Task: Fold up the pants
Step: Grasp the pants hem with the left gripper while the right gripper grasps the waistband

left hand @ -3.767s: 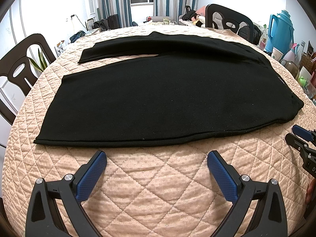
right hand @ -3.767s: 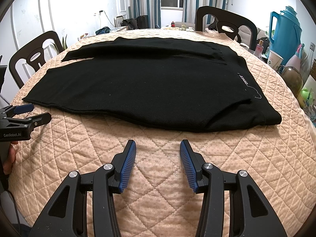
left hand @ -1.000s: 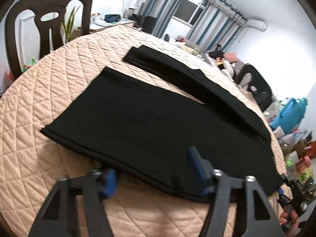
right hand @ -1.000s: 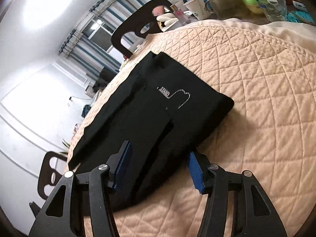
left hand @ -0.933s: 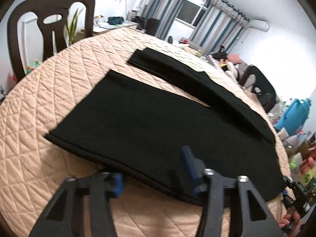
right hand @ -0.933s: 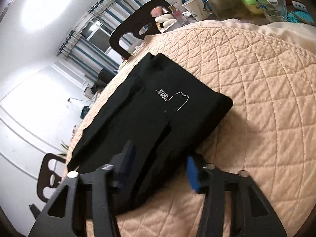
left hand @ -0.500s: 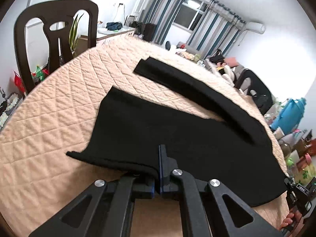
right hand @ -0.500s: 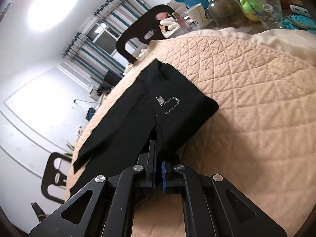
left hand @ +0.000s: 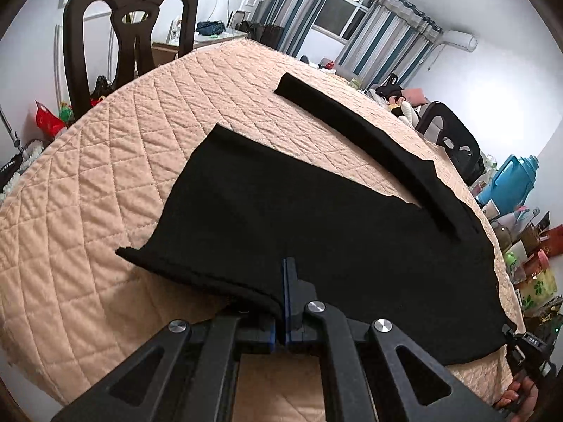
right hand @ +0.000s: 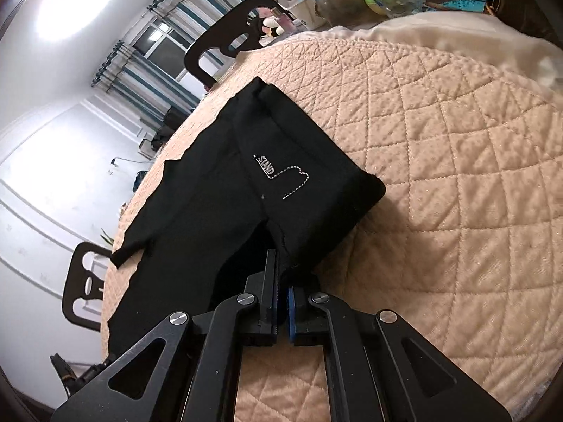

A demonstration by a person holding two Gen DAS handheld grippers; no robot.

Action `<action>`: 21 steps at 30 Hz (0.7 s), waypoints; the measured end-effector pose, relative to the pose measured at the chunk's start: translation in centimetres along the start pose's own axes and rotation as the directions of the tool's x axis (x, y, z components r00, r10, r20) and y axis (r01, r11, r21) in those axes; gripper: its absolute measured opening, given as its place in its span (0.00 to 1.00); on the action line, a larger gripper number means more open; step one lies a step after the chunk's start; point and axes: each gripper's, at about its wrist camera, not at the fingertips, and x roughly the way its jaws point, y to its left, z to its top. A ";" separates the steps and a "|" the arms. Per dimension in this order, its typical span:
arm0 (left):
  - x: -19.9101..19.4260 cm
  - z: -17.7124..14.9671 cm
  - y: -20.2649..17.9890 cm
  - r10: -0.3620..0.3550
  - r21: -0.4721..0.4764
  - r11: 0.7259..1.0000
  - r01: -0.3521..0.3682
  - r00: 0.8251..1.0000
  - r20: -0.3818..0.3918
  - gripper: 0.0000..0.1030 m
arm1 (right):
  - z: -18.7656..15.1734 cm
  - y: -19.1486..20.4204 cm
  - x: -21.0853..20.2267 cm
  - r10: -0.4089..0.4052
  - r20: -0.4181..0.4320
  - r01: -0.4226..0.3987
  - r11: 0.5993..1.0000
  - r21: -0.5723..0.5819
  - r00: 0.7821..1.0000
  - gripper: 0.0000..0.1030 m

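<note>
A round table under a quilted peach cover (left hand: 105,161) carries the black knit pants (left hand: 316,218), spread flat, the far leg lying apart. The left gripper (left hand: 285,281), angled down, has its jaws clamped on the near leg's edge, lifting it. The right gripper (right hand: 281,281), also tilted down, pinches the waist-end hem.

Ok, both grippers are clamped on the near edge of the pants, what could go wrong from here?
The left gripper and right gripper each pinch only a thin bit of the pants edge, so fabric might slip out mid-lift. The far leg lies splayed apart, so the fold may land misaligned. The quilted cover could drag the cloth into wrinkles.
</note>
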 end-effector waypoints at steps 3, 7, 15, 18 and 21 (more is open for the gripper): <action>0.1 -0.4 0.0 0.005 0.012 1.000 -0.005 1.000 -0.004 0.04 | 0.1 -0.1 0.3 -0.024 -0.002 0.024 0.999 -0.022 1.000 0.03; -0.6 0.1 0.2 0.017 0.022 1.000 -0.018 1.000 0.020 0.10 | -0.2 -0.1 0.1 -0.034 -0.015 0.034 0.998 -0.051 0.999 0.08; -3.7 2.4 2.1 0.208 -0.020 0.978 -0.208 0.965 0.160 0.16 | 0.1 2.0 -5.1 -0.235 0.200 0.273 0.944 -0.187 0.951 0.21; -3.3 3.1 0.5 0.134 0.018 0.990 -0.139 0.975 0.176 0.20 | 0.7 3.2 -4.9 -0.201 0.237 0.259 0.935 -0.244 0.950 0.21; -1.2 2.8 -1.3 0.063 0.082 0.994 -0.074 0.990 0.126 0.22 | 0.5 4.6 -1.9 -0.163 0.175 0.214 0.918 -0.334 0.971 0.21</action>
